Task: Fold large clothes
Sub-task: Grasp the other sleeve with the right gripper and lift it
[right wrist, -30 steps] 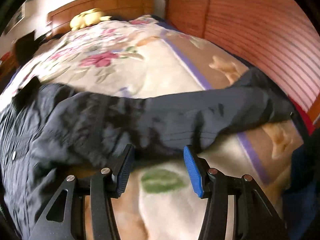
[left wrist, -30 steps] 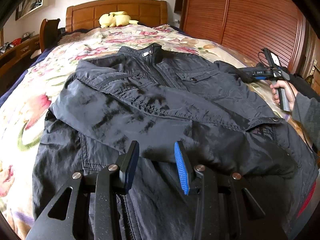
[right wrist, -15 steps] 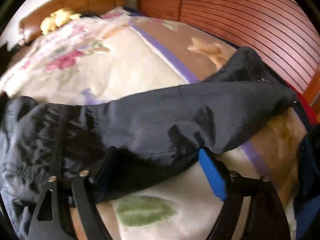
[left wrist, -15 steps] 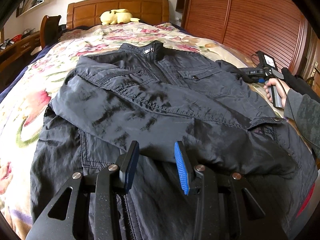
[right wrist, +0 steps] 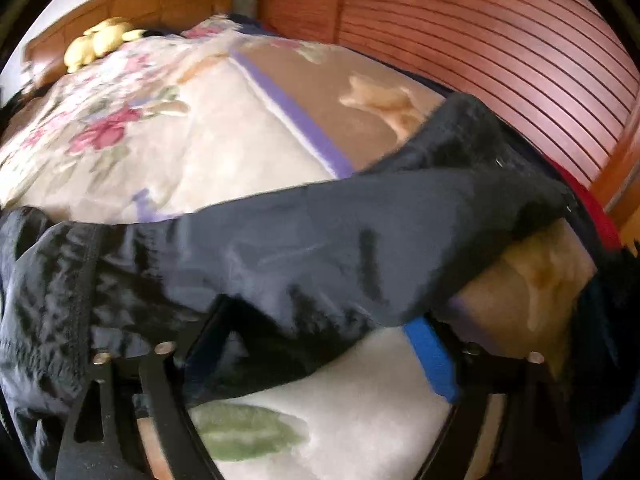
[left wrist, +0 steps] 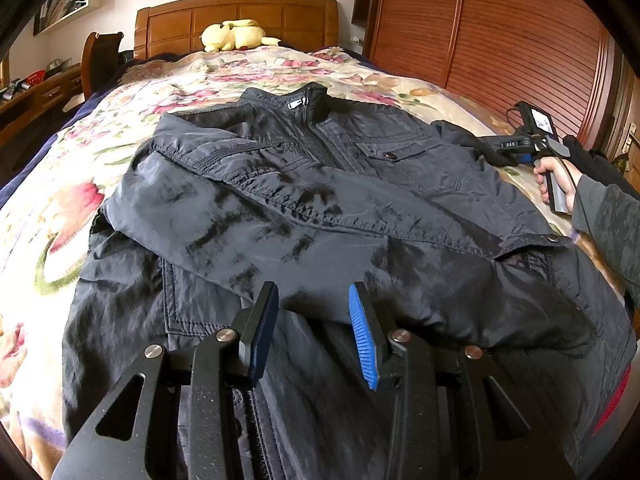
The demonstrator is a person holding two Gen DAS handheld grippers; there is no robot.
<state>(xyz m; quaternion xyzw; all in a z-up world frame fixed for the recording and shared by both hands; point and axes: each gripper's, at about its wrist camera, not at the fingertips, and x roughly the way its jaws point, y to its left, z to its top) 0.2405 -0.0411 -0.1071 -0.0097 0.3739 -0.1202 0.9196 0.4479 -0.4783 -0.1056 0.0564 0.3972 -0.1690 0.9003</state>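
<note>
Across the middle of the left wrist view, a dark jacket is spread front-up on a floral bedspread, its collar toward the wooden headboard at the top of the frame. One sleeve is folded across the chest. At the lower centre, the left gripper is seen with its jaws partly apart above the jacket's lower edge, and nothing is clamped between them. At the right edge, the right gripper is held by a hand beside the other sleeve.

In the right wrist view, that sleeve is stretched across the middle of the frame over the bedspread. The right gripper has just been closing, with the sleeve's lower edge between its jaws; whether the pads press the cloth cannot be told through the blur. A yellow plush toy lies by the headboard.
</note>
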